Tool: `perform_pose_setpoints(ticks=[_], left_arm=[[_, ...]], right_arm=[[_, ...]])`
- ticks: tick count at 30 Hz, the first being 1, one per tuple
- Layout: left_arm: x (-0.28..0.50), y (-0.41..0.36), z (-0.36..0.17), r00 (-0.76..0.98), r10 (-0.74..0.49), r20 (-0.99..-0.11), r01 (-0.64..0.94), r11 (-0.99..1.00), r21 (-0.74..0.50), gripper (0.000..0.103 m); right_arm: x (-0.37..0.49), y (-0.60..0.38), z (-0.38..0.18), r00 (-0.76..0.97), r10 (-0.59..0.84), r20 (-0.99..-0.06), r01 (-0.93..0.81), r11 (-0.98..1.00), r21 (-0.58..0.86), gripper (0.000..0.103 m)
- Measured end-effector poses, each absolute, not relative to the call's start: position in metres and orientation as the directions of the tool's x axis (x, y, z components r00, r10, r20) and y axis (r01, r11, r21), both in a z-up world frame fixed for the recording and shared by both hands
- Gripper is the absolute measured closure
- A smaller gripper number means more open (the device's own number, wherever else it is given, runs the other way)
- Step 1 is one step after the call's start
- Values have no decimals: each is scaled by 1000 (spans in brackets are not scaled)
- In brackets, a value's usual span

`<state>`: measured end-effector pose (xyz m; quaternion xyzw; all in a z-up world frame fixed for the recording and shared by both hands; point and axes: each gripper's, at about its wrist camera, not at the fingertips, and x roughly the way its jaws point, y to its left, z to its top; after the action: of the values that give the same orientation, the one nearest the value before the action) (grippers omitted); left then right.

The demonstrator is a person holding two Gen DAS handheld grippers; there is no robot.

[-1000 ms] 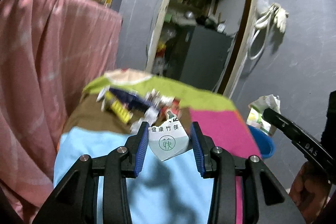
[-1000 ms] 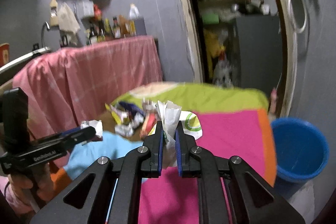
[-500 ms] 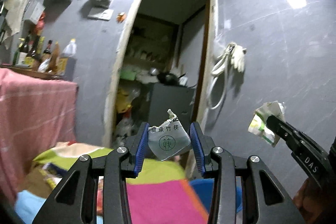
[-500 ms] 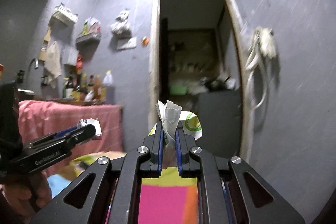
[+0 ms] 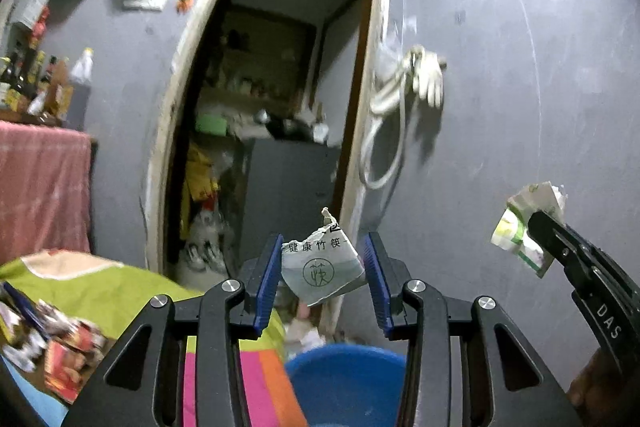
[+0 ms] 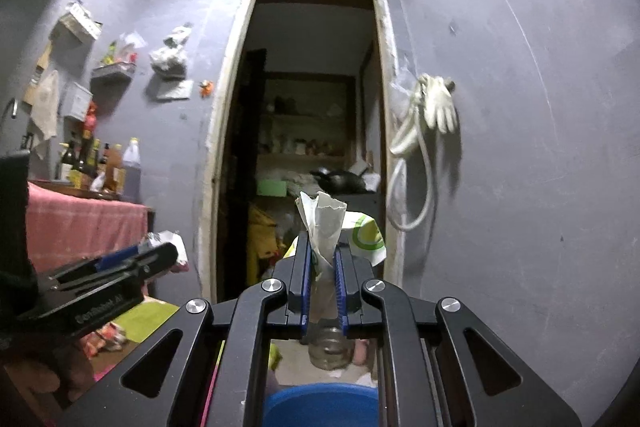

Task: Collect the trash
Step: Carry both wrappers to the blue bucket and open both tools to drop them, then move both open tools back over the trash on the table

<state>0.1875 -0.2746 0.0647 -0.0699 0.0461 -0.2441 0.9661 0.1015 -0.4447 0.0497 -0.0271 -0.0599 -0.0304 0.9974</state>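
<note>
Ahead of my gripper an open doorway (image 6: pixel 304 147) shows cluttered shelves. Right of it a white glove (image 6: pixel 440 107) and hose (image 6: pixel 416 195) hang on the grey wall. To my left, bottles (image 6: pixel 100 163) stand on a surface draped in pink cloth (image 6: pixel 84 227).

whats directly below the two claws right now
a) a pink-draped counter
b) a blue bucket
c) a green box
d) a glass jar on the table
b: the blue bucket fills the bottom edge of both wrist views, under the left claw with its torn white wrapper and the right claw with its crumpled wrapper.
</note>
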Motion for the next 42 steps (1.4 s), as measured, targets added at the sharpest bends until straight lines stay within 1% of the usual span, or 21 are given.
perform_pose_setpoints(ticks=[4,13,18,22,27,29,30,33,39,41,42], left_arm=[[211,-299,42,860,-485,-156,466,873,-147,67],[254,-332,-6,809,-479,-341,457,877,-148,67],[271,-346,-32,762,-482,-432,467,872,-149,67],[284,-351,-43,722,-495,-484,473,863,-177,67],[296,-355,-49,686,-505,-524,478,855,-199,65],[298,-353,-50,680,-507,-530,474,855,-209,64],[300,-352,-51,675,-512,-532,475,853,-217,64],[299,-348,-49,670,-513,-536,473,852,-224,63],[292,-335,-39,673,-531,-515,473,844,-251,61],[289,-329,-32,676,-543,-499,477,838,-265,56],[287,-325,-28,680,-548,-487,478,835,-273,53]], right_arm=[[116,-463,28,996,-74,59,76,997,-26,93],[149,-492,-20,991,-79,-106,85,995,45,93],[168,-501,-40,979,-61,-194,80,993,91,93],[182,-507,-53,967,-46,-252,79,989,121,93],[193,-516,-65,949,-26,-313,81,983,163,89],[194,-518,-68,946,-23,-324,83,982,171,82],[194,-520,-68,945,-17,-325,79,981,178,76],[196,-522,-67,944,-17,-331,81,980,183,76],[189,-521,-52,953,-33,-301,89,980,176,75],[183,-519,-41,960,-42,-278,91,982,167,72],[180,-518,-36,963,-46,-267,93,982,164,67]])
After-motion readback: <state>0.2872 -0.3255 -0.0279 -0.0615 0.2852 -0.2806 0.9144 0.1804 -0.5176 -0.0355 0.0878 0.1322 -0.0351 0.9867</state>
